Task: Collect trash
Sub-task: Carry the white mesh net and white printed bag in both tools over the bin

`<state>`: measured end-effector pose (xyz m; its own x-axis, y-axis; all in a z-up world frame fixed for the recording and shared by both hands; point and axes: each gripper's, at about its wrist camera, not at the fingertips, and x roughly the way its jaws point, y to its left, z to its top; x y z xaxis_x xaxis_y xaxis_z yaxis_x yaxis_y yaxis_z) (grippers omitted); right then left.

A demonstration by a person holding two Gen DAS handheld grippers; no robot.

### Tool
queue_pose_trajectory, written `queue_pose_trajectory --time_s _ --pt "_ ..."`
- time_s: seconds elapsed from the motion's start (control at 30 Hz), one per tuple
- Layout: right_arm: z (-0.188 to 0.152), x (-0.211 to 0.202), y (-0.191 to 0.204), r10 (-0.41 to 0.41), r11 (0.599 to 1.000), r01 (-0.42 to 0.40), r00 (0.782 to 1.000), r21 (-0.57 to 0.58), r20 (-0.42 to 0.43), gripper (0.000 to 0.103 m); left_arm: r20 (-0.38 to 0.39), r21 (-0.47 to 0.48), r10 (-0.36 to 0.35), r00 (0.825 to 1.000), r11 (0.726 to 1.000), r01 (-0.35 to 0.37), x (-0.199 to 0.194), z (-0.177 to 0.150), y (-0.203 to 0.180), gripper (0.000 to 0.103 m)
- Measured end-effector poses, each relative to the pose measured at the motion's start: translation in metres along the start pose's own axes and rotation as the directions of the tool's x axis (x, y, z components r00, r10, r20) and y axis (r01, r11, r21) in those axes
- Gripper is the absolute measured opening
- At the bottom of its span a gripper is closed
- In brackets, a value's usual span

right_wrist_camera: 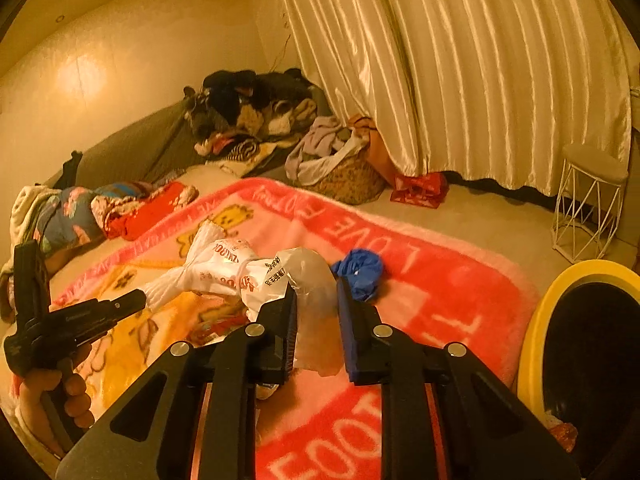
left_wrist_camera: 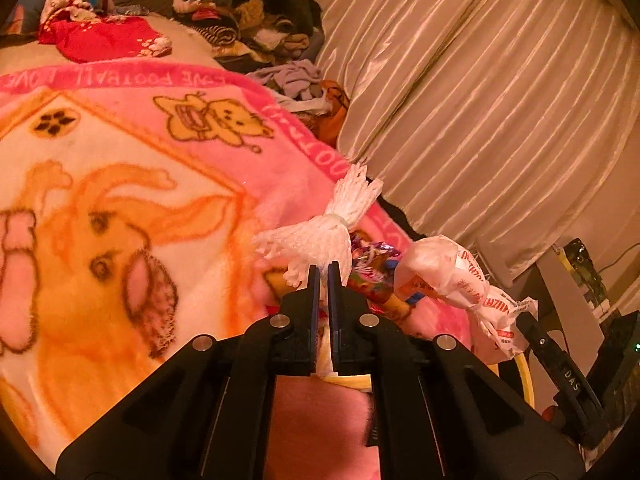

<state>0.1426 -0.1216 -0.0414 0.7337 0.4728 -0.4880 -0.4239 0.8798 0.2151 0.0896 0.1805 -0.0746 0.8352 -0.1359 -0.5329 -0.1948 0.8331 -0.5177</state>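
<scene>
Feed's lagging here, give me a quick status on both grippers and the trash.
Left gripper shut on white foam net. Right gripper shut on printed plastic bag. Blue wad loose on blanket. Yellow-rimmed bin right, path clear.

On the bed lies one pink blanket [right_wrist_camera: 432,296] carrying one white foam net sleeve [left_wrist_camera: 320,236], one printed white plastic bag [right_wrist_camera: 224,268], one clear plastic bag [right_wrist_camera: 316,280], one blue crumpled wad [right_wrist_camera: 360,272] and one colourful wrapper [left_wrist_camera: 372,268], beside one yellow-rimmed bin [right_wrist_camera: 536,320] and one white wire stool [right_wrist_camera: 588,208].
</scene>
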Motion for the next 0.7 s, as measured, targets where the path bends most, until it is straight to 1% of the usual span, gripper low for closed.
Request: queue_pose_trajectory --time_s 0.37,0.7 --pt "0.001 -0.025 -0.011 -0.009 1.000 0.008 0.999 0.018 0.038 0.018 0.018 0.049 -0.047 0.999 0.998 0.046 -0.011 0.002 -0.028 0.002" --pt "0.001 -0.046 -0.022 -0.025 0.999 0.022 0.997 0.045 0.069 0.018 0.003 0.120 -0.080 0.997 0.990 0.079 -0.013 -0.008 -0.060 0.002"
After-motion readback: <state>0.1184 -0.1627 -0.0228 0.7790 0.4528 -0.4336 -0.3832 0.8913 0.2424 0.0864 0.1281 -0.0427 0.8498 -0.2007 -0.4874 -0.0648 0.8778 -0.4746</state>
